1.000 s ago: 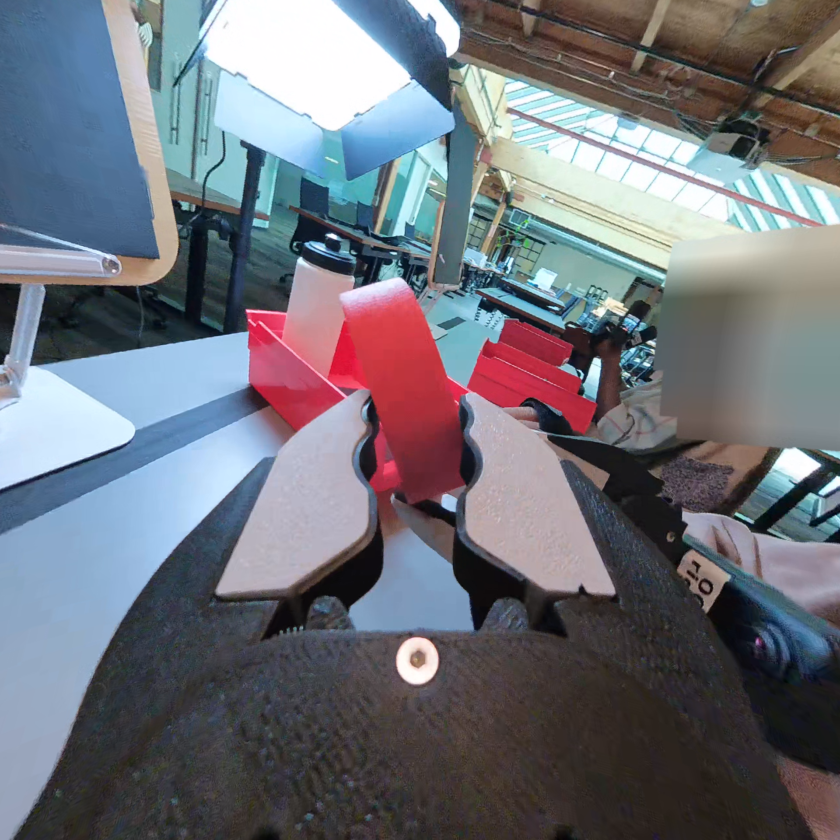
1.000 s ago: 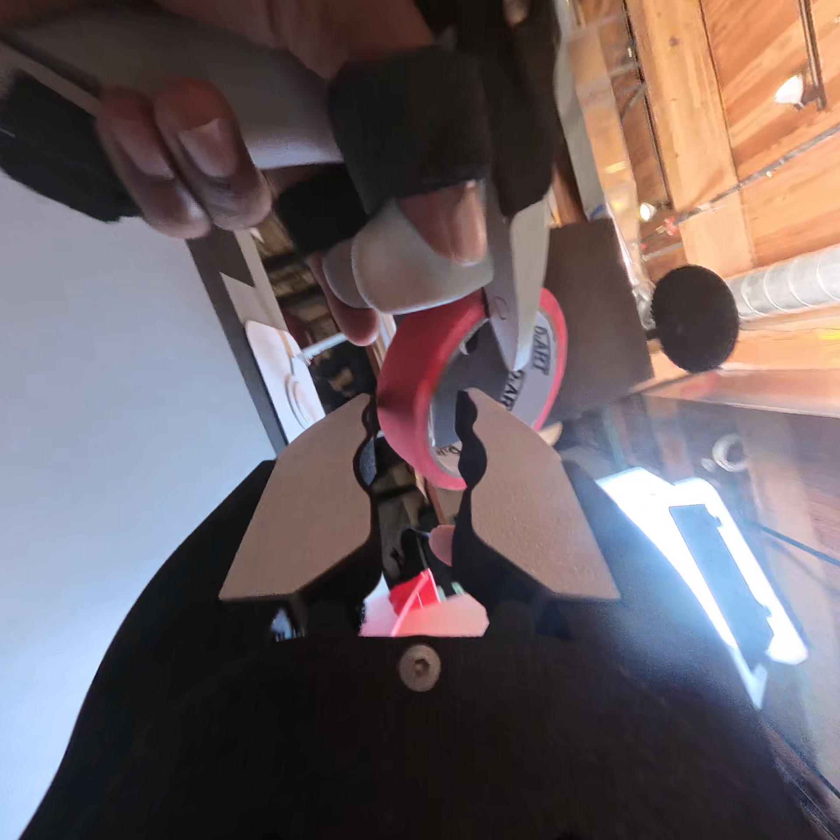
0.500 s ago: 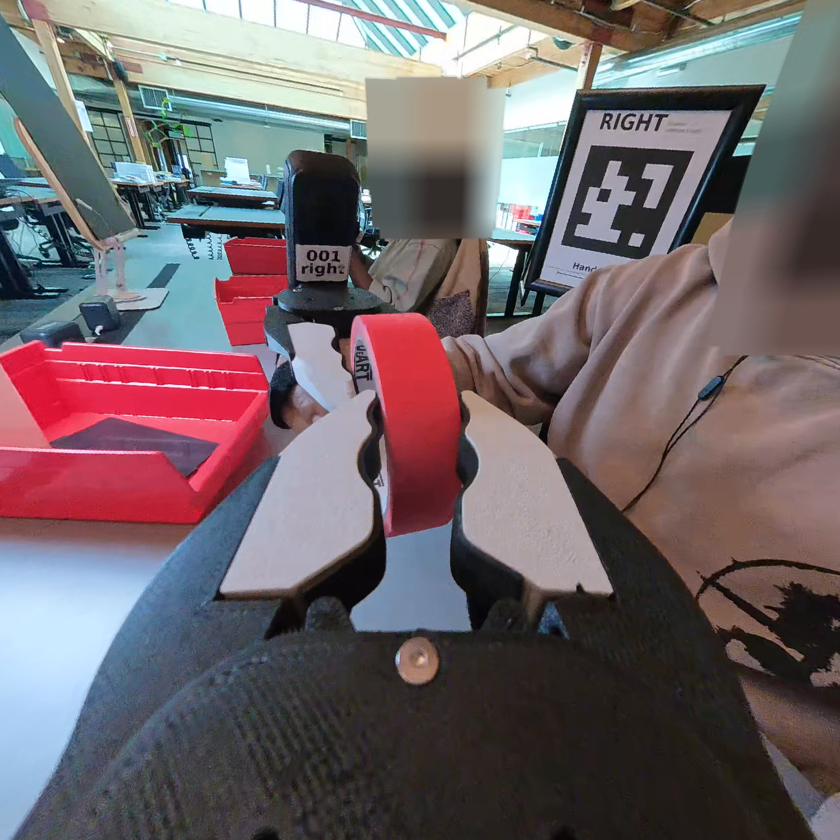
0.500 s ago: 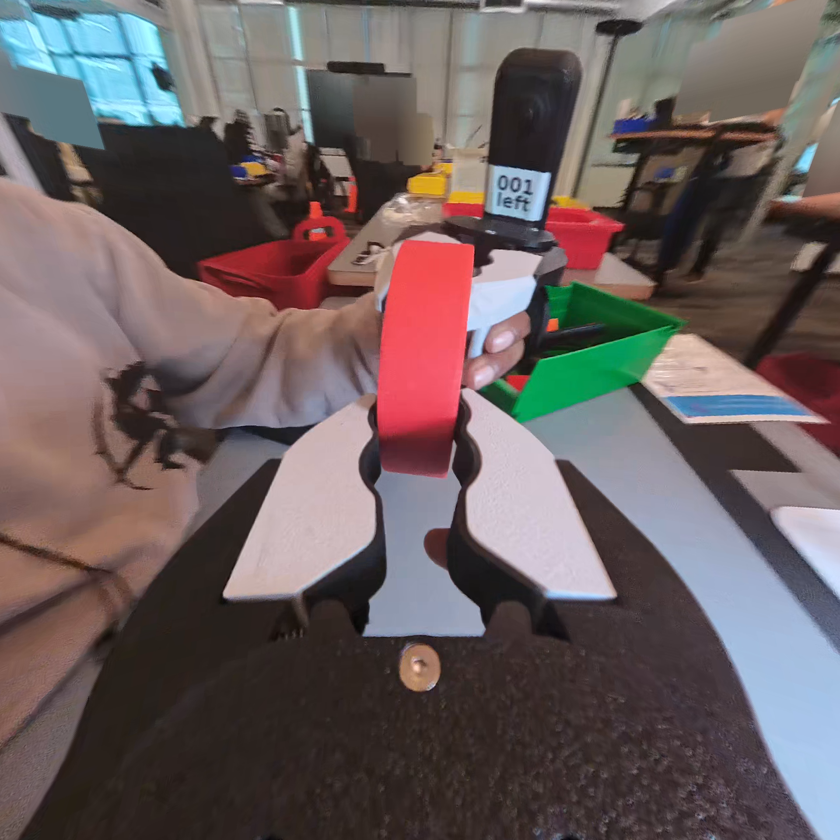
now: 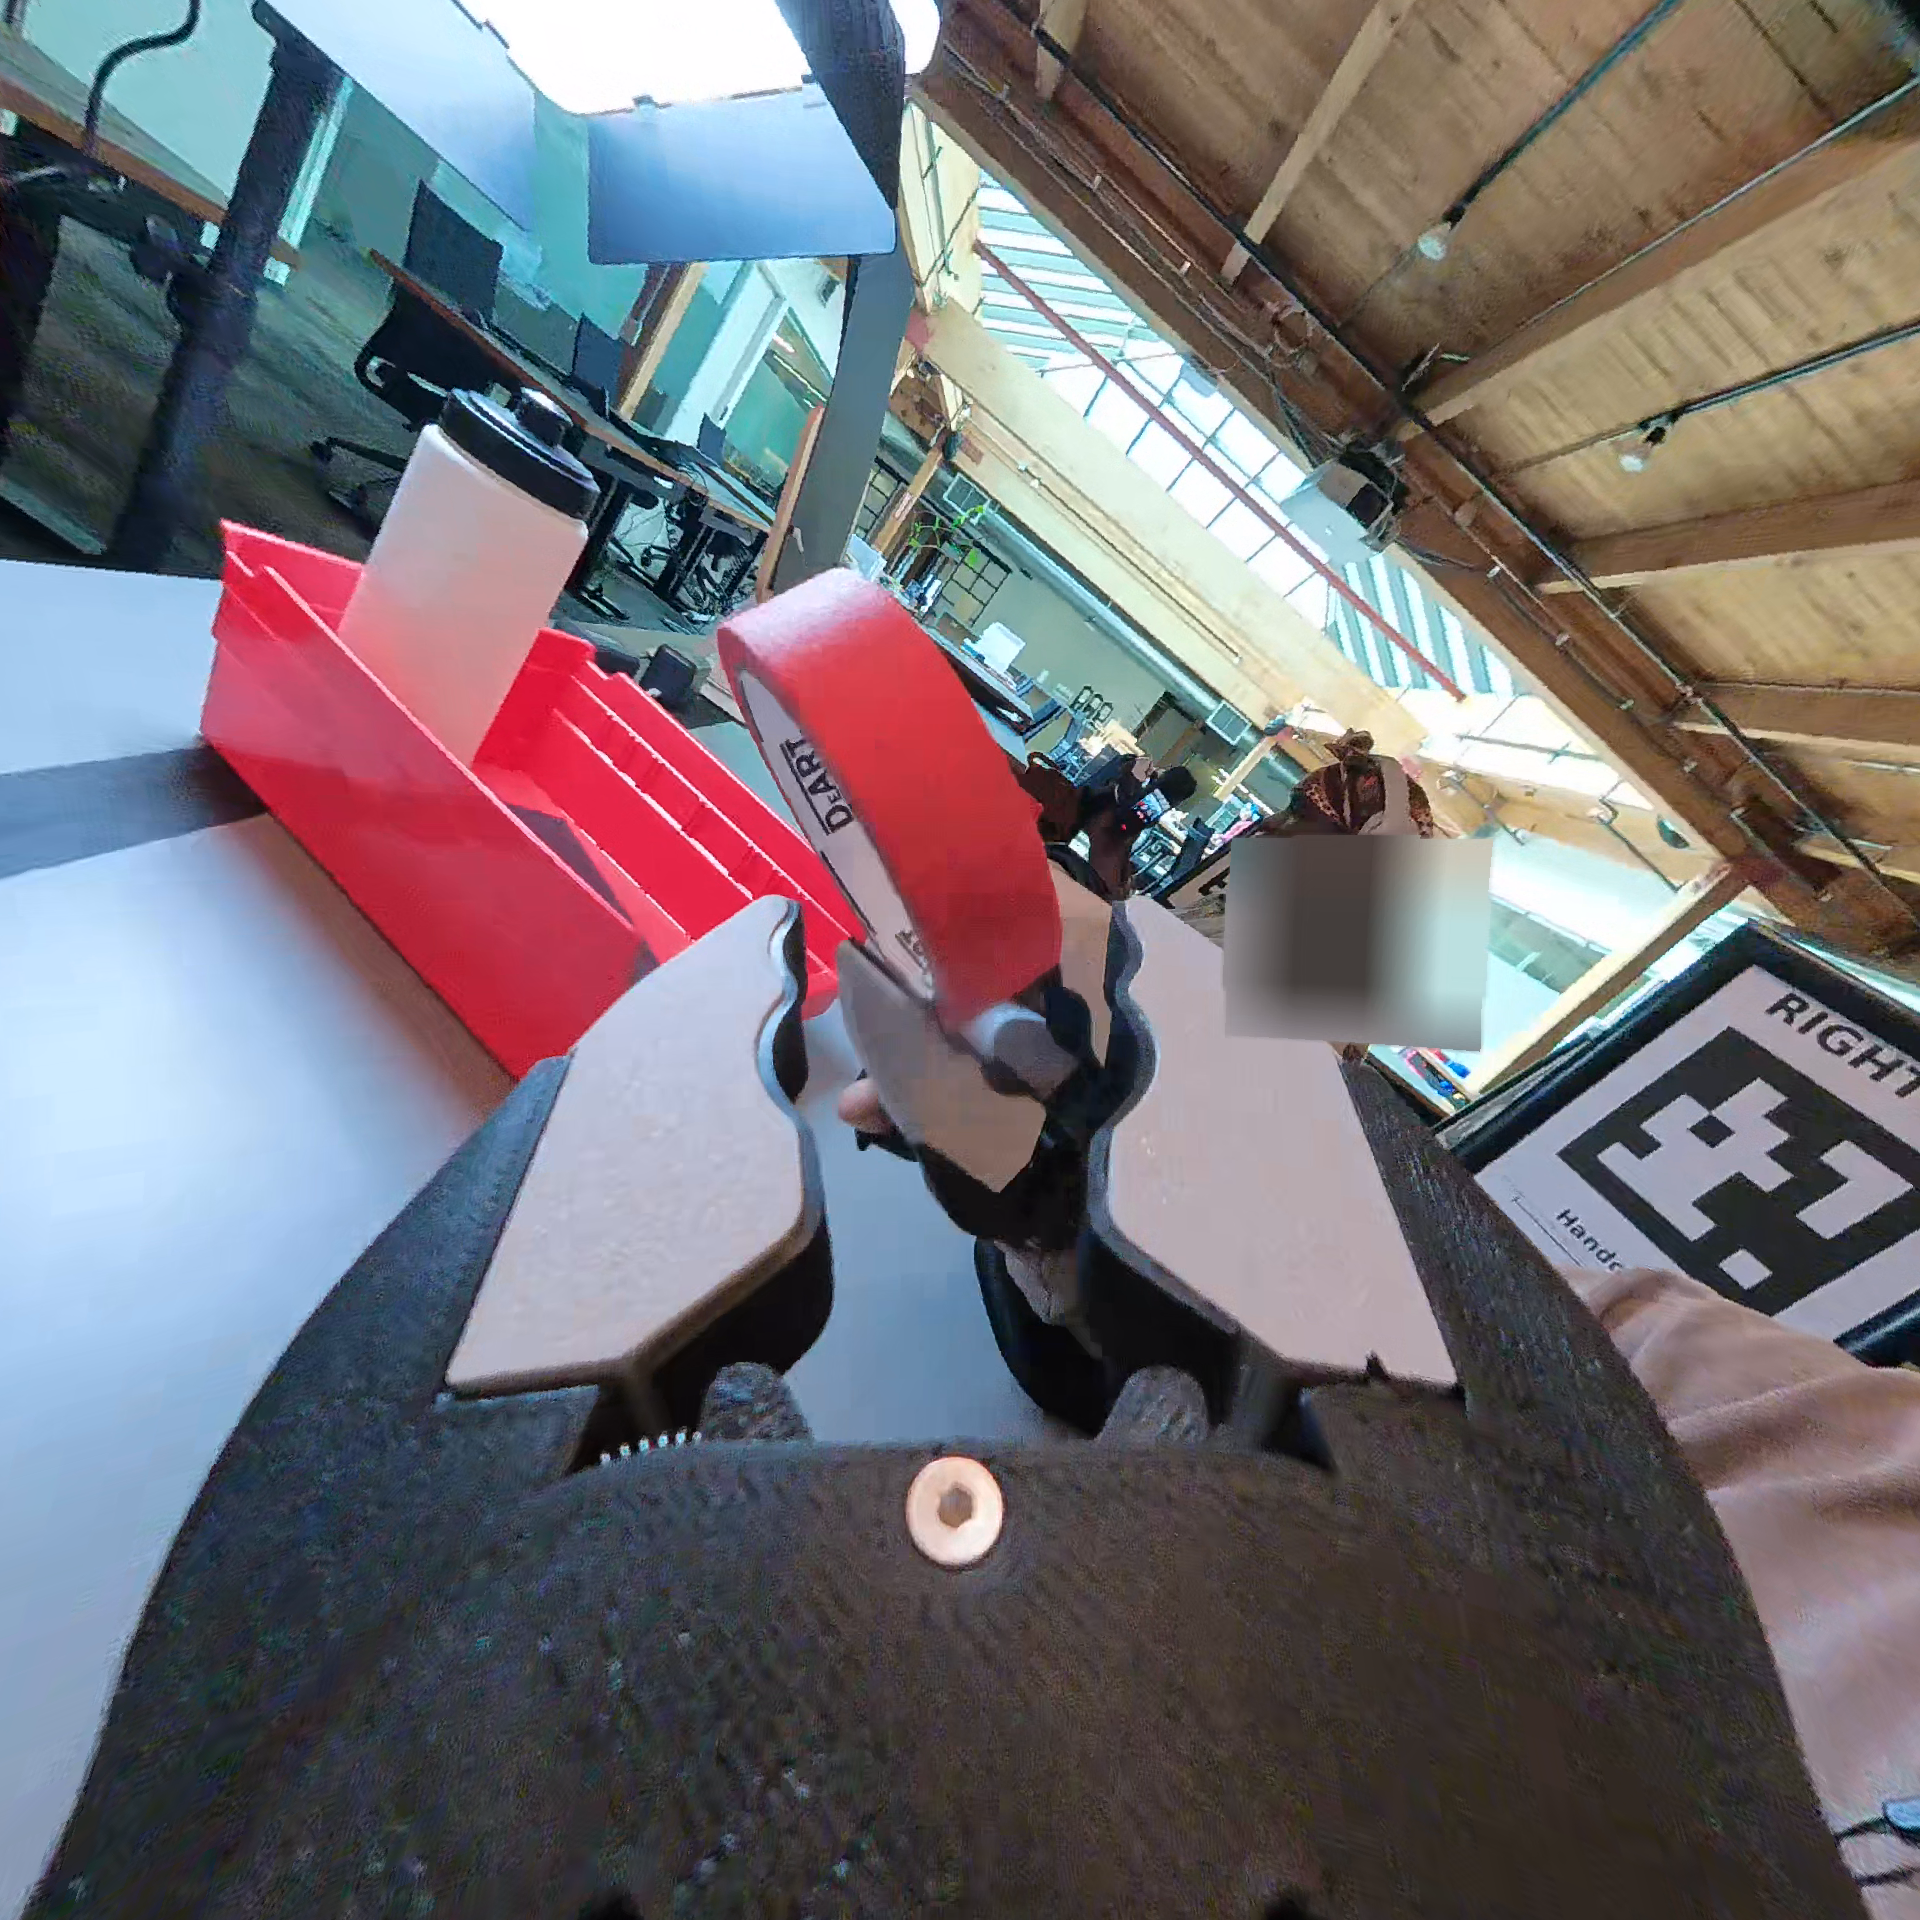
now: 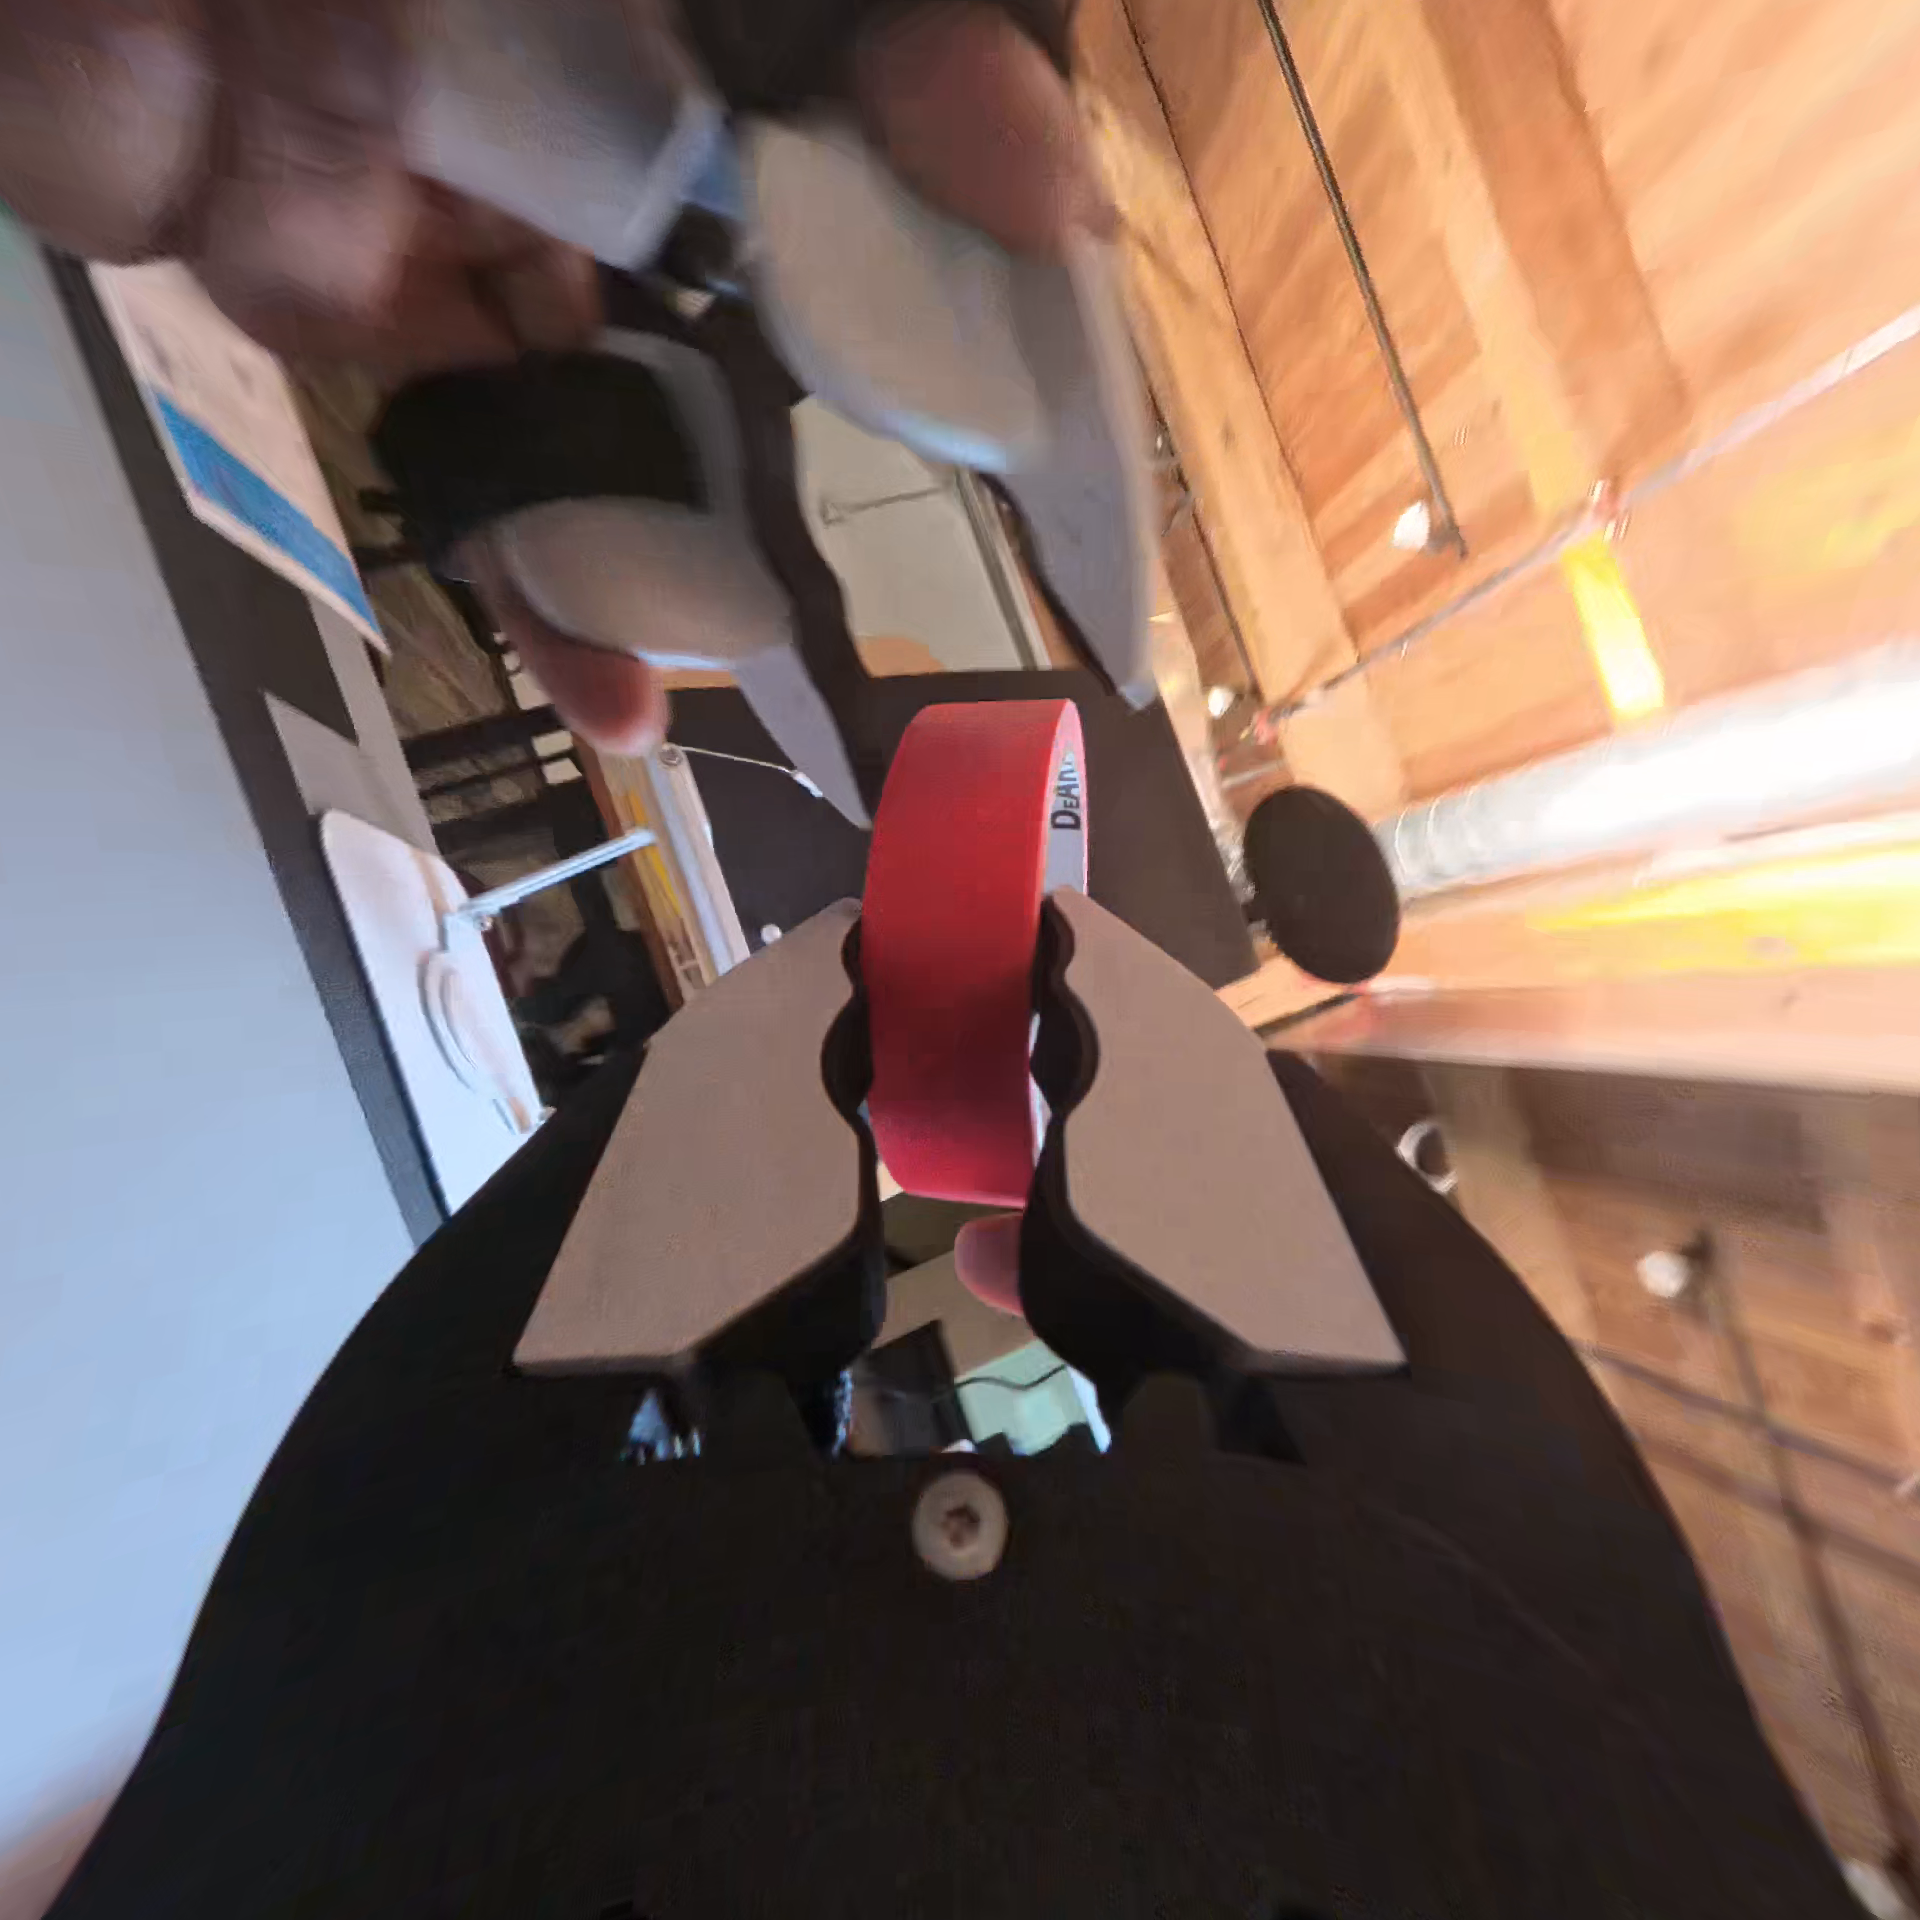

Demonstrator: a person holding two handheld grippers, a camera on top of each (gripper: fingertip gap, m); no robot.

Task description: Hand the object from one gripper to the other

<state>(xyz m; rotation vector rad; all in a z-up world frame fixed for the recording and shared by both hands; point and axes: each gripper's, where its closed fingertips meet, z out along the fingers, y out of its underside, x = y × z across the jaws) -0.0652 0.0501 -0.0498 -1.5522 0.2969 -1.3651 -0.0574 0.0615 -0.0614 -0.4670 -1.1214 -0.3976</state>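
Premises: open-plan workshop-cum-office in a converted industrial loft. Evidence: exposed timber ceiling beams [image 5: 1621,343] with skylights [image 5: 1174,416]; rows of desks [image 5: 644,436] and office chairs [image 5: 416,353] in the far left; studio light panel [image 5: 707,114] on a stand overhead; red parts bin [image 5: 416,831] on the grey counter [image 5: 156,1091]; framed marker sign [image 5: 1756,1153] at right.

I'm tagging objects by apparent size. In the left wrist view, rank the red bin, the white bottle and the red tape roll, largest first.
1. red bin
2. red tape roll and white bottle look about alike; the roll is nearer the camera, so I won't rank them.
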